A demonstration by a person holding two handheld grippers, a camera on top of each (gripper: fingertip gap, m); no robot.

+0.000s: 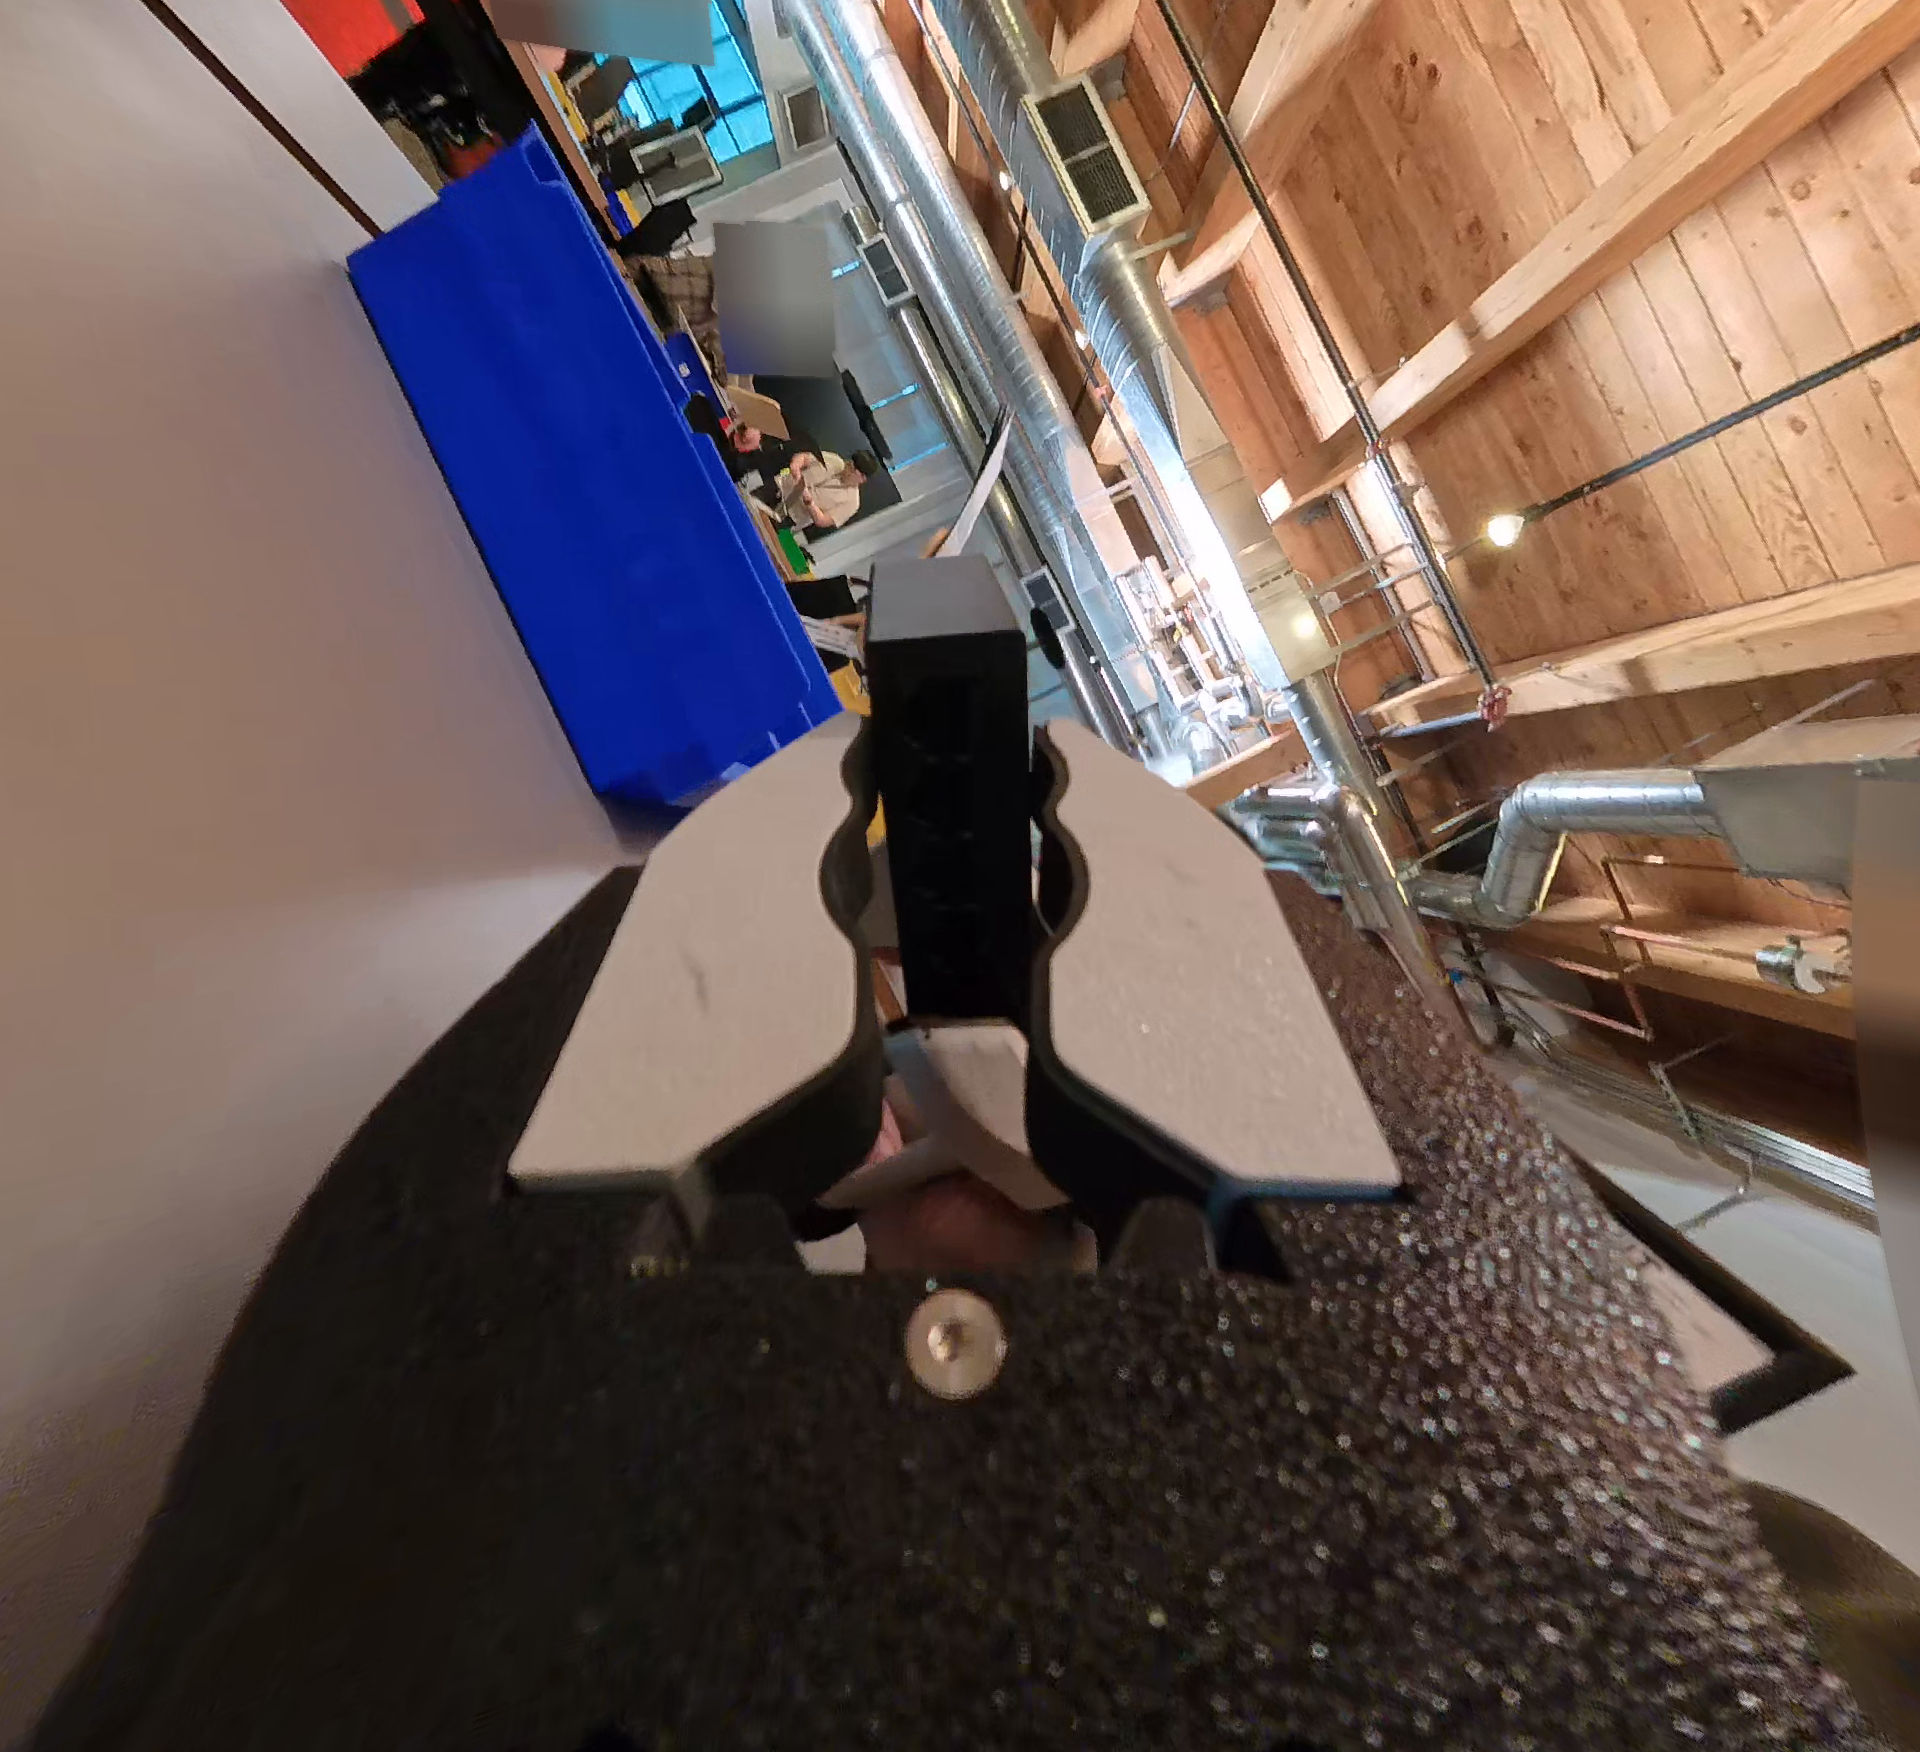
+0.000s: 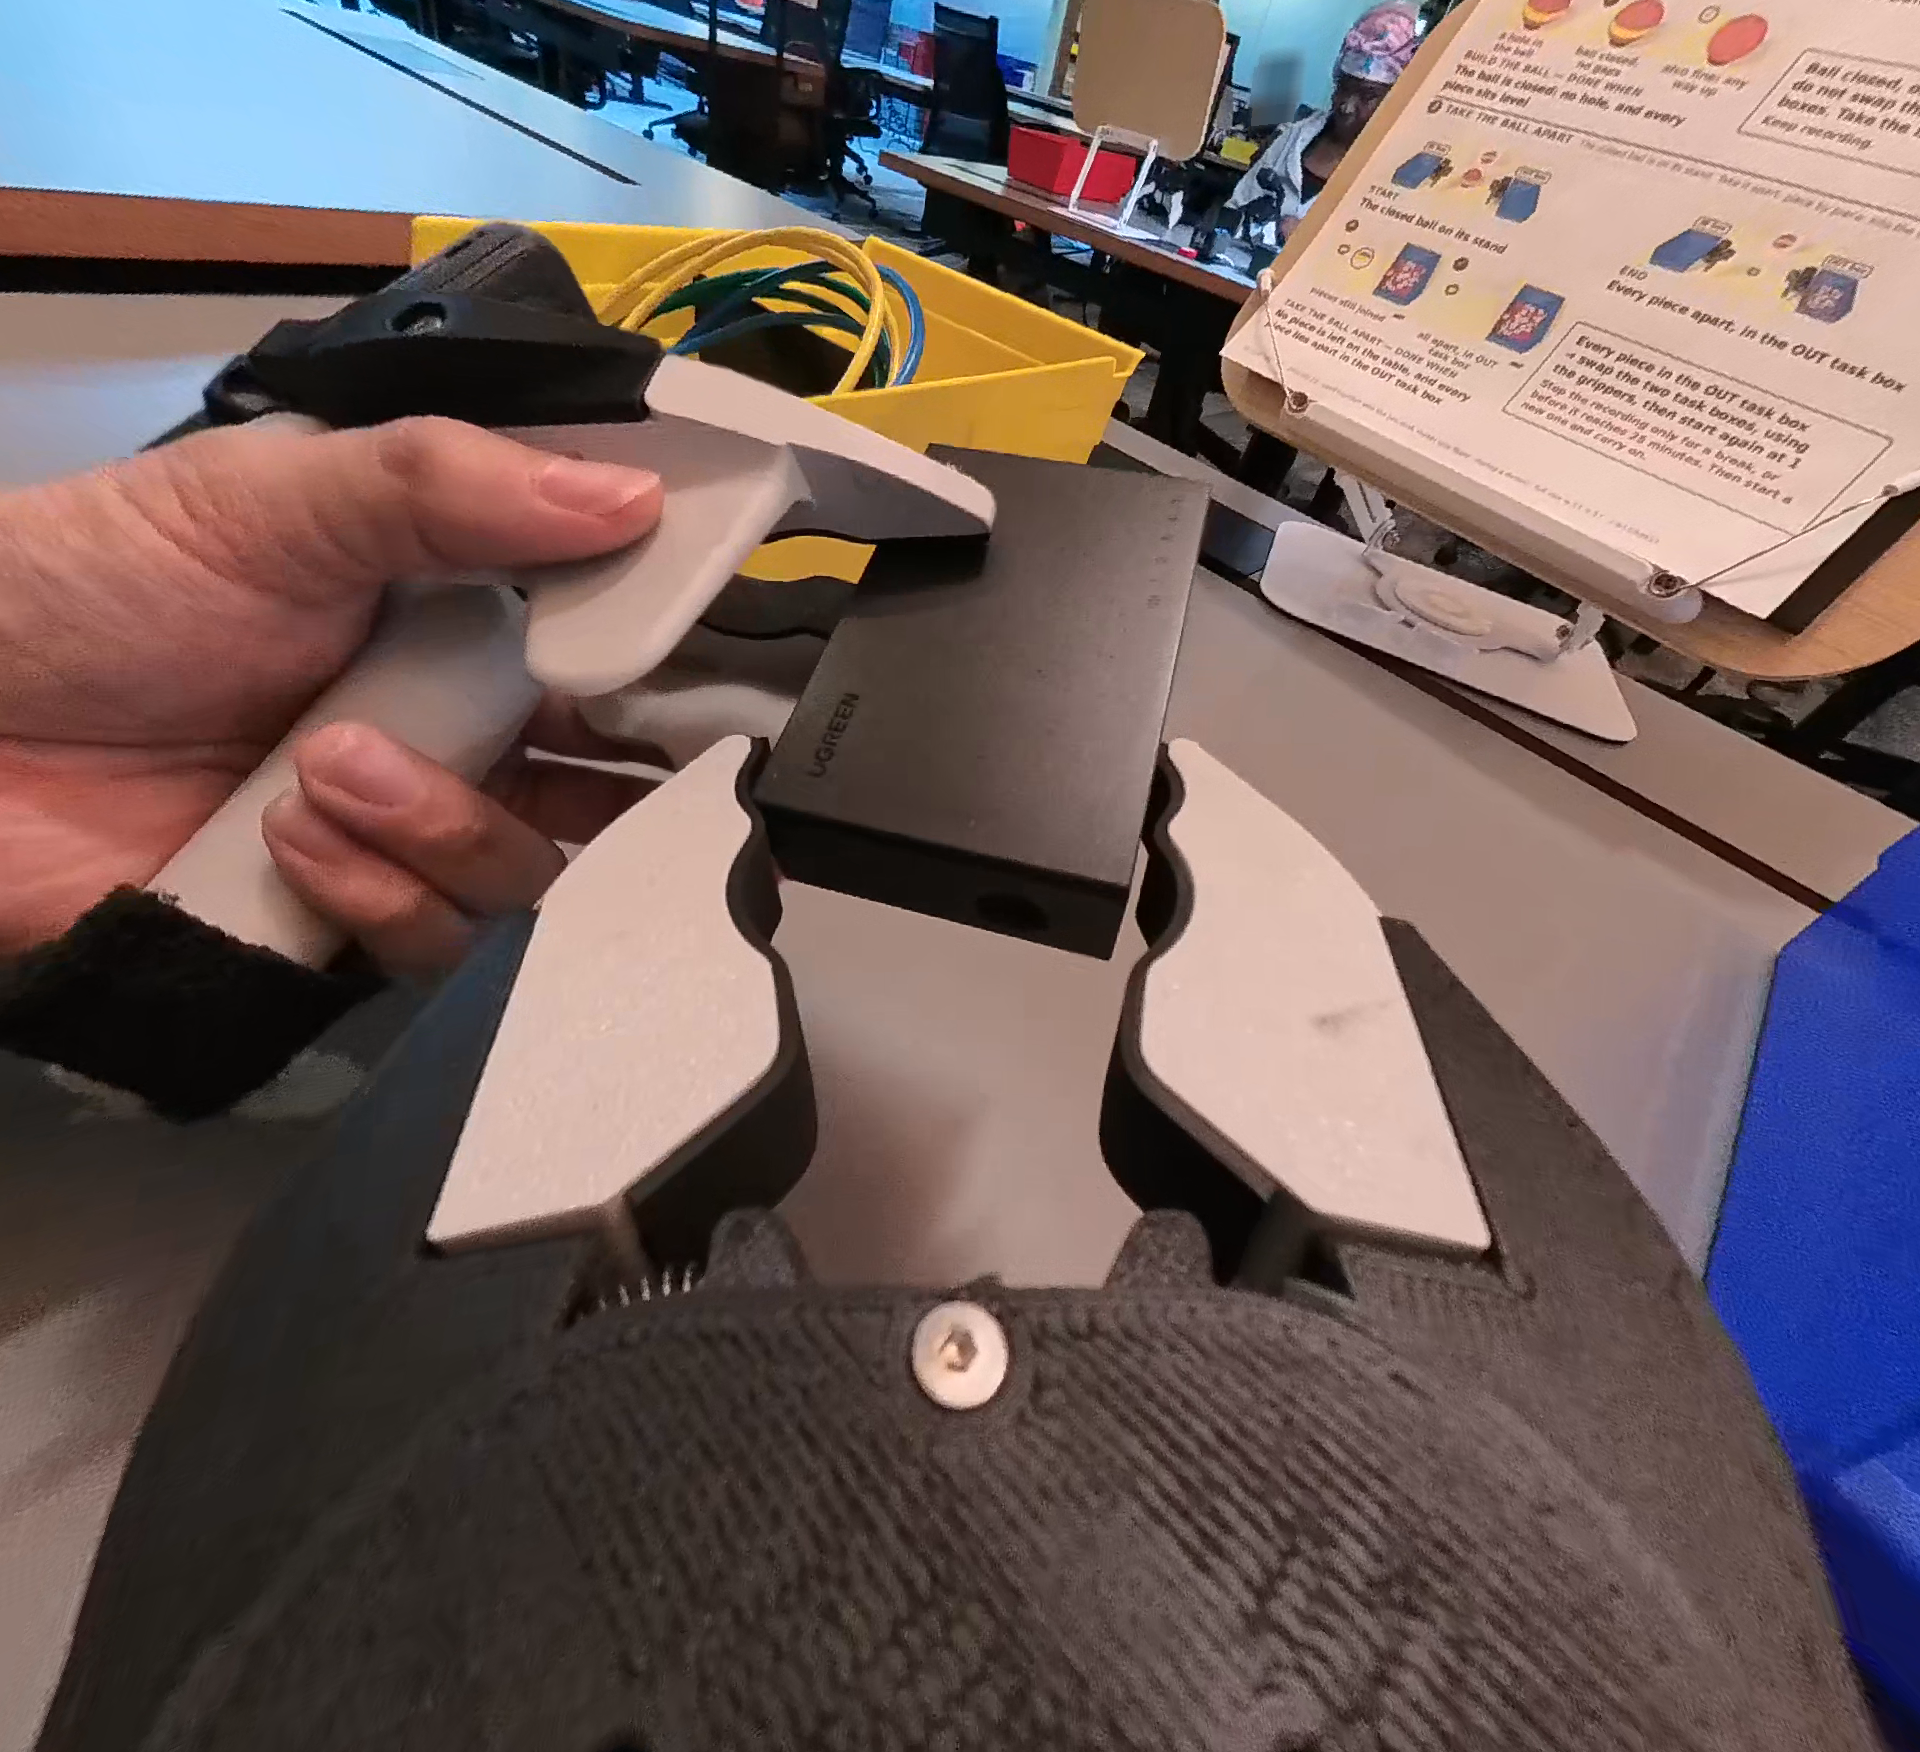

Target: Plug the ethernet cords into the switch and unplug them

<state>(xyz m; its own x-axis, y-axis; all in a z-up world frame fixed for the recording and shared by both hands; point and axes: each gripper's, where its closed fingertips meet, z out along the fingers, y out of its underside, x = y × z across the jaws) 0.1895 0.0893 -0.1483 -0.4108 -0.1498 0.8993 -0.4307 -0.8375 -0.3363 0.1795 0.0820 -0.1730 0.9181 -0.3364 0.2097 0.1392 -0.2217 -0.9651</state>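
Open-plan workshop behind, with long rows of desks and dark chairs, timber-planked ceiling and silver ducting (image 1: 1049, 414) overhead in the tilted left wrist view. Up front, a pale grey bench (image 2: 1455, 829) carrying a yellow plastic bin (image 2: 997, 372), a blue plastic bin (image 2: 1829, 1183) at the right edge, and a white-footed stand holding a printed instruction sheet (image 2: 1621, 227). Inside the yellow bin, a loose coil of thin ethernet cords (image 2: 790, 289) in yellow, green and blue, none plugged in (connector ends not visible). Held off the bench, a flat black rectangular network switch (image 2: 997, 684), clamped at its far end by the left gripper (image 2: 914, 528), whose grey upper finger lies across the top face; seen from that gripper's own camera, the switch (image 1: 948, 829) stands edge-on between the two grey fingers, which are nearly closed and pressed against both broad faces. Wrapped around the left gripper's pale handle, a bare hand (image 2: 260, 642) with a dark cuff at the wrist. Nearer the camera, the right gripper (image 2: 956, 819) spread wide, its grey fingertips flanking the near end of the switch on either side and grasping nothing, with a clear gap visible on the right side and the left tip just beside the corner (contact there hard to judge). On the near end face of the switch, one small round socket in view; the row of ports faces away in the right wrist view. Blue bin (image 1: 582, 497) also visible in the left wrist view, resting on the pale bench surface.
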